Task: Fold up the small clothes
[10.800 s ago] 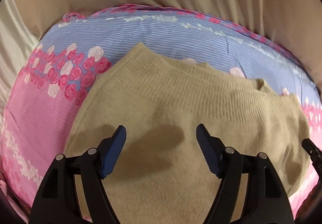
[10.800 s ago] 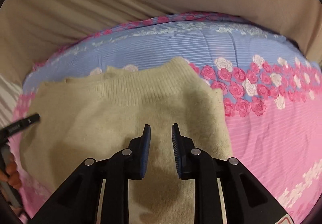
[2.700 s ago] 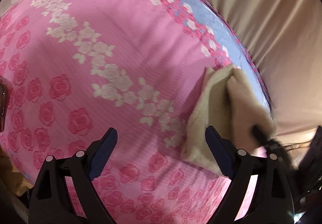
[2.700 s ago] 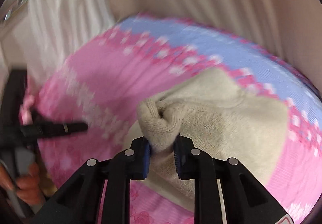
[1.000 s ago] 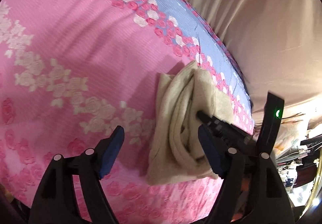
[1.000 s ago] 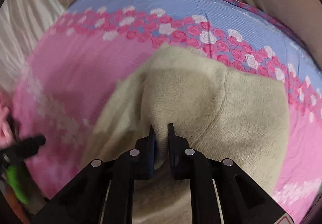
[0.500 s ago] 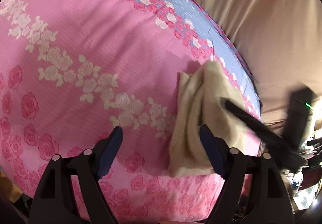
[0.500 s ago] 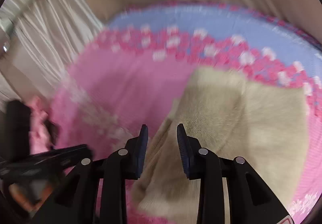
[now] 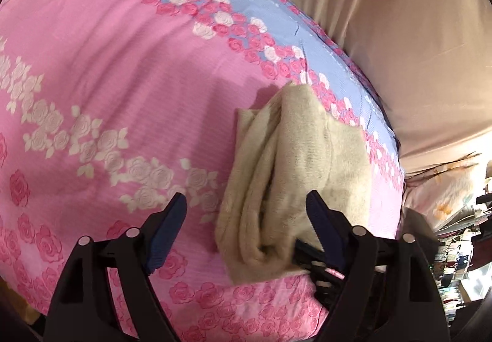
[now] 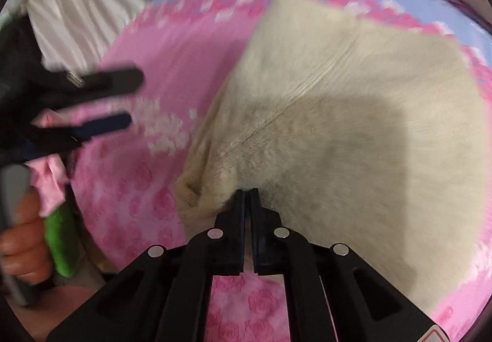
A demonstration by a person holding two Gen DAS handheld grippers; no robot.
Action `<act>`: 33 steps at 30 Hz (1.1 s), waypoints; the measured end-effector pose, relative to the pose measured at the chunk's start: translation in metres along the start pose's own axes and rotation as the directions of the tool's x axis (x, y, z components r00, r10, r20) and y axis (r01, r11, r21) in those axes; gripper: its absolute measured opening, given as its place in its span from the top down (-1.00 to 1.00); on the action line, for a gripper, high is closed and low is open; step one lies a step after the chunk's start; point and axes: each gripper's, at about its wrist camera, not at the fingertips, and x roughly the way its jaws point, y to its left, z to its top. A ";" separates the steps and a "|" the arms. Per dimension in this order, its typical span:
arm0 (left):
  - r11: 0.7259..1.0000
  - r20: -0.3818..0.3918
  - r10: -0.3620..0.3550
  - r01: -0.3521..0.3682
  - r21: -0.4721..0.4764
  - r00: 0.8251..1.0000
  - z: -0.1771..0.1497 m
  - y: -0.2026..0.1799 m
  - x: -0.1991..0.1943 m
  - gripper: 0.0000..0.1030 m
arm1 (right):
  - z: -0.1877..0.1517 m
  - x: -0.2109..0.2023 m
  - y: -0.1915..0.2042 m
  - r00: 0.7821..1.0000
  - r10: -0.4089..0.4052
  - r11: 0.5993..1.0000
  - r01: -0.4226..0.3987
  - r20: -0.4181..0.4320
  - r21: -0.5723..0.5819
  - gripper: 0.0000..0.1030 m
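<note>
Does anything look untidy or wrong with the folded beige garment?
Yes. The beige garment on the floral quilt is bunched, not flat: rolled layers gape along its left side, and its near edges do not line up.

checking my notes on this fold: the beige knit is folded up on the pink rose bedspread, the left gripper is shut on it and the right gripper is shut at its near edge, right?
One slip: the left gripper is not shut on the beige knit. Its own wrist view shows its jaws wide apart and opening, clamping nothing. The rest holds: the knit lies folded on the pink rose bedspread, and the right wrist view shows the right gripper shut at its near edge.
</note>
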 end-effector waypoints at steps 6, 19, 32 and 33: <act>0.996 -0.062 -0.029 0.034 0.080 0.998 0.024 -0.040 0.038 -0.75 | -0.030 -0.059 -0.060 0.990 -0.066 0.983 0.044 0.121 0.177 0.67; 0.980 -0.157 -0.082 0.108 0.165 0.984 0.069 -0.056 0.084 0.71 | -0.094 -0.067 -0.080 0.986 -0.098 0.962 0.059 0.136 0.266 0.22; 0.987 -0.179 -0.068 0.092 0.130 0.982 0.056 -0.038 0.088 0.64 | -0.094 -0.073 -0.121 0.957 -0.087 0.904 -0.041 0.276 0.426 0.87; 0.987 -0.187 -0.066 0.092 0.133 0.980 0.055 -0.037 0.090 0.60 | -0.094 -0.075 -0.128 0.955 -0.106 0.899 -0.026 0.275 0.436 0.87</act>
